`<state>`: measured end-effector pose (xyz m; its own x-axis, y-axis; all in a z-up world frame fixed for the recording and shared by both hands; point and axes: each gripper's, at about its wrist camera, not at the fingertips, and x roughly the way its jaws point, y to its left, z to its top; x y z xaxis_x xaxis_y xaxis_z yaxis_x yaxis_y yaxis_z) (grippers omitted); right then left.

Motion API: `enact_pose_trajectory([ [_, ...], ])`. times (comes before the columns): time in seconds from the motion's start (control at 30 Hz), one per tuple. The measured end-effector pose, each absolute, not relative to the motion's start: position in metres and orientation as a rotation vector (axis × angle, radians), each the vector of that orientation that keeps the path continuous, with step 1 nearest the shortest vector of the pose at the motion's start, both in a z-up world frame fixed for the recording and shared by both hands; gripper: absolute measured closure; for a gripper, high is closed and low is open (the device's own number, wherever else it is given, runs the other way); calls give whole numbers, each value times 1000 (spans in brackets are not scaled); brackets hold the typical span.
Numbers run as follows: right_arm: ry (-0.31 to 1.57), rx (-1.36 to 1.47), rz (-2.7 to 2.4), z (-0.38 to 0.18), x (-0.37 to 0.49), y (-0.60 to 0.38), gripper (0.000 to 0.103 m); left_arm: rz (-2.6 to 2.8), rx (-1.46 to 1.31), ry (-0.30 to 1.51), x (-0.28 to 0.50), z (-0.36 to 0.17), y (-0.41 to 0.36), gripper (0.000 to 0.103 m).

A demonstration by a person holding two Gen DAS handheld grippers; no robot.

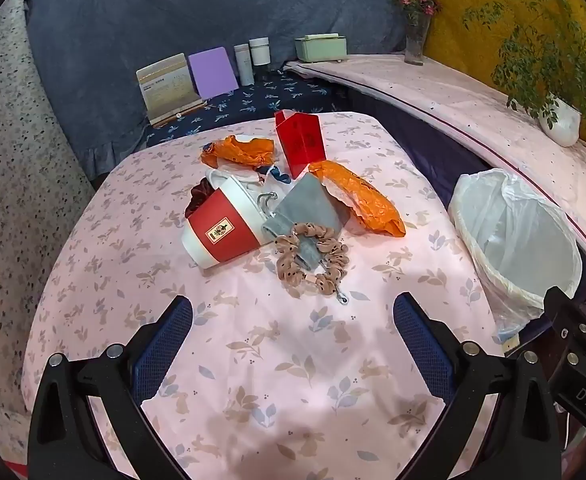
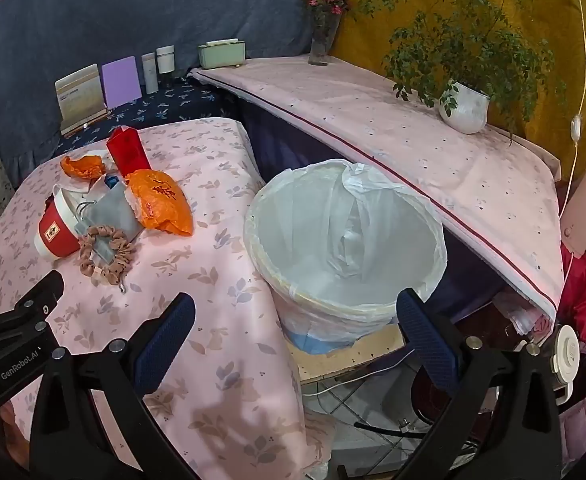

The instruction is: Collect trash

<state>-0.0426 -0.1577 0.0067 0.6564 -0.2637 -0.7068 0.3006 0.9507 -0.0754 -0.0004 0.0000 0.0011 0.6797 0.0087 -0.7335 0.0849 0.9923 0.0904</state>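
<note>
A heap lies on the pink floral table (image 1: 253,360): a red-and-white paper cup (image 1: 223,226) on its side, two orange wrappers (image 1: 359,204) (image 1: 239,150), a red carton (image 1: 299,142), a grey pouch (image 1: 307,208) and a dotted scrunchie (image 1: 313,258). The bin with a white liner (image 1: 517,240) stands right of the table. My left gripper (image 1: 293,312) is open and empty, short of the heap. My right gripper (image 2: 295,308) is open and empty, at the bin's (image 2: 345,240) near rim. The cup (image 2: 55,232) and an orange wrapper (image 2: 161,202) show at left.
A long pink shelf (image 2: 413,140) runs behind the bin with a potted plant (image 2: 465,108) and a flower vase (image 2: 321,44). Cards, bottles and a green box (image 1: 321,46) stand at the back on dark blue cloth. Cables lie on the floor below the bin.
</note>
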Motion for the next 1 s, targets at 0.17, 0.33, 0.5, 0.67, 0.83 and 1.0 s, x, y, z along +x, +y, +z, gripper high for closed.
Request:
enact_pose_trajectory([
  [0.17,794,51,-320,6,-42,-158,7,-47,141,813,-3,-3,-5,7],
  [0.33,795,54,-318,6,-41,-158,7,-46,143,817,-1,-4,-5,7],
  [0.5,795,54,-318,5,-41,-158,7,-46,138,815,-1,0,-5,7],
  [0.67,796,58,-317,5,-41,-159,7,-42,142,822,0,0,-6,7],
  [0.83,795,56,-317,5,-41,-160,7,-46,140,830,1,-1,-7,7],
  [1.0,794,58,-317,5,-42,-161,7,-49,137,843,-1,-3,-8,7],
])
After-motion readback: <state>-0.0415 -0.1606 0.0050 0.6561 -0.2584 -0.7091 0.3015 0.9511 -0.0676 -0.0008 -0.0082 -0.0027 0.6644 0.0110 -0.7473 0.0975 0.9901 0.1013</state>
